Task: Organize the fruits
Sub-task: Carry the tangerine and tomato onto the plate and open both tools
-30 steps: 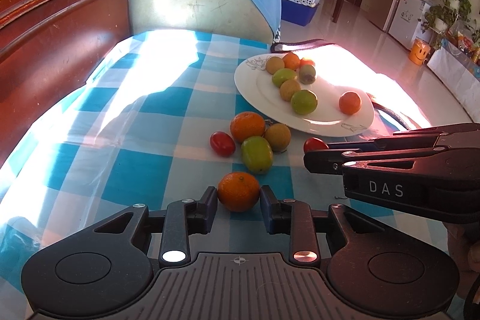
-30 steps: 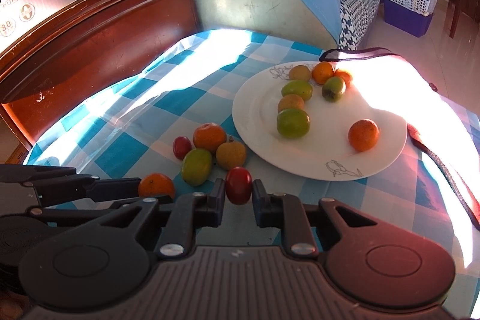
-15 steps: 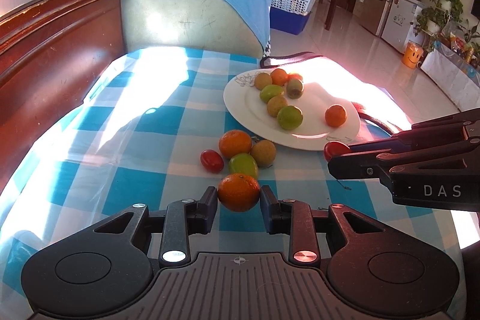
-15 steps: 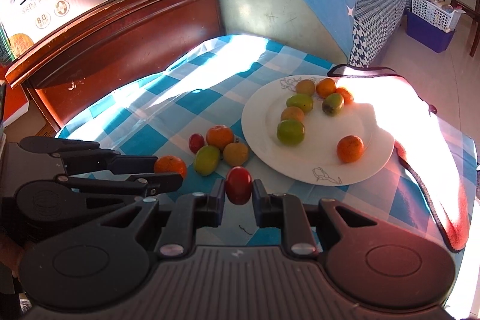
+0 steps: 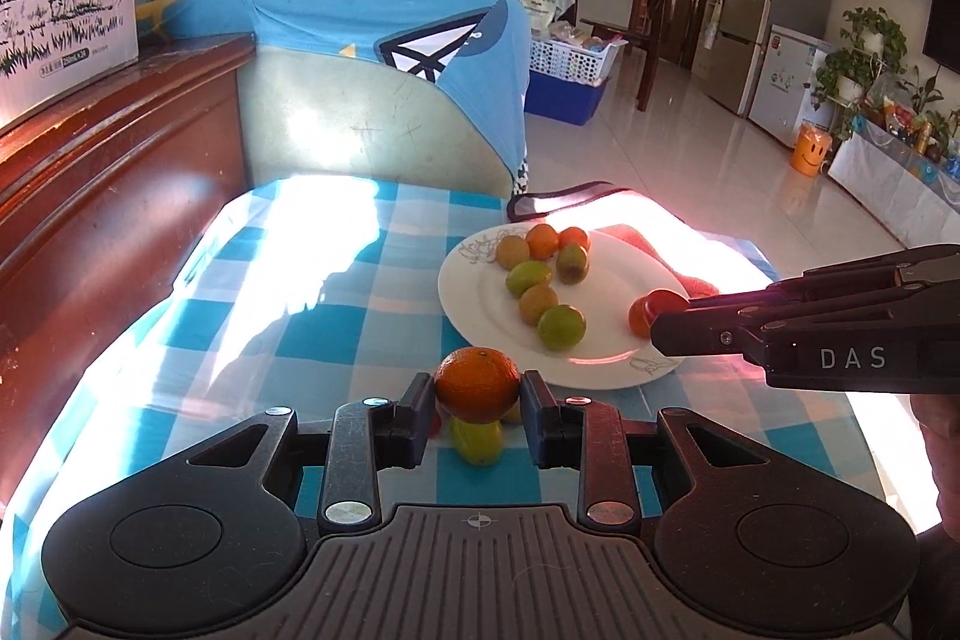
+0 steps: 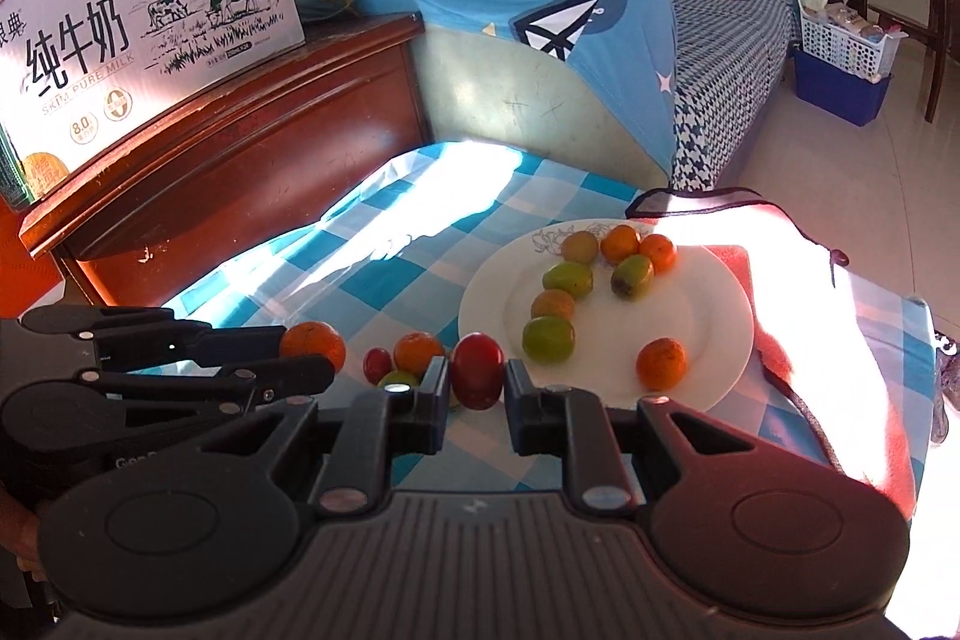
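My left gripper (image 5: 478, 394) is shut on an orange (image 5: 477, 384) and holds it well above the checked tablecloth, near the front rim of the white plate (image 5: 480, 298). My right gripper (image 6: 477, 376) is shut on a red tomato (image 6: 477, 370), raised at the plate's (image 6: 714, 322) near rim. The plate carries several green, brown and orange fruits. A green fruit (image 5: 477, 439), an orange (image 6: 418, 351) and a small red tomato (image 6: 377, 364) lie on the cloth below the grippers. Each gripper shows in the other's view.
A dark wooden headboard (image 5: 108, 196) runs along the left. A blue-covered chair back (image 5: 384, 100) stands behind the table. A pink cloth (image 6: 798, 292) lies under the plate's right side. A milk carton box (image 6: 144, 46) sits on the headboard.
Both grippers have lifted higher with their fruit and moved toward the plate. The remaining loose fruits stay on the cloth.
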A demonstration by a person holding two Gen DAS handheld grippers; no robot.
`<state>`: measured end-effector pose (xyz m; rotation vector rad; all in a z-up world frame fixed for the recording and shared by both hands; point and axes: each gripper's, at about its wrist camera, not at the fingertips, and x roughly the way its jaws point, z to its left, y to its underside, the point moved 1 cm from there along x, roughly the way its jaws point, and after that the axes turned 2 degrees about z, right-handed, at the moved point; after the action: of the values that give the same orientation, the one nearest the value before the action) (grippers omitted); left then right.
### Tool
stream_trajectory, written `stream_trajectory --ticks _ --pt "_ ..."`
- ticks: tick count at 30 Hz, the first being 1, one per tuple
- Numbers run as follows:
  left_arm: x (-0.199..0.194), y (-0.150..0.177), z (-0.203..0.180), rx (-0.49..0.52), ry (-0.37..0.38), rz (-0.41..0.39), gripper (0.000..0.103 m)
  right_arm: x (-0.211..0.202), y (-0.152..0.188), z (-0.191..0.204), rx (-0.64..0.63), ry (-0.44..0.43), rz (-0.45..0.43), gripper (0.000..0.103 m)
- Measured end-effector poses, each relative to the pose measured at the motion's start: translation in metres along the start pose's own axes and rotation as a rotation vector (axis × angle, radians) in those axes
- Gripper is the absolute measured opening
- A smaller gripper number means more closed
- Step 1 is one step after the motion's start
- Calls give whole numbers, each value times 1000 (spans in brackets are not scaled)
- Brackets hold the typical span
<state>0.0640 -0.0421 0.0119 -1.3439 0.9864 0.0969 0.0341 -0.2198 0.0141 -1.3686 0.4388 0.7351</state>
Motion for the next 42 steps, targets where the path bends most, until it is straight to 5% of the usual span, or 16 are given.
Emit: stream_trajectory --ticks 16,42 --pt "45 -40 -2 17 44 34 28 4 -20 -41 123 54 -47 20" --pt "124 -59 -5 12 73 119 28 60 -14 -70 334 60 85 20"
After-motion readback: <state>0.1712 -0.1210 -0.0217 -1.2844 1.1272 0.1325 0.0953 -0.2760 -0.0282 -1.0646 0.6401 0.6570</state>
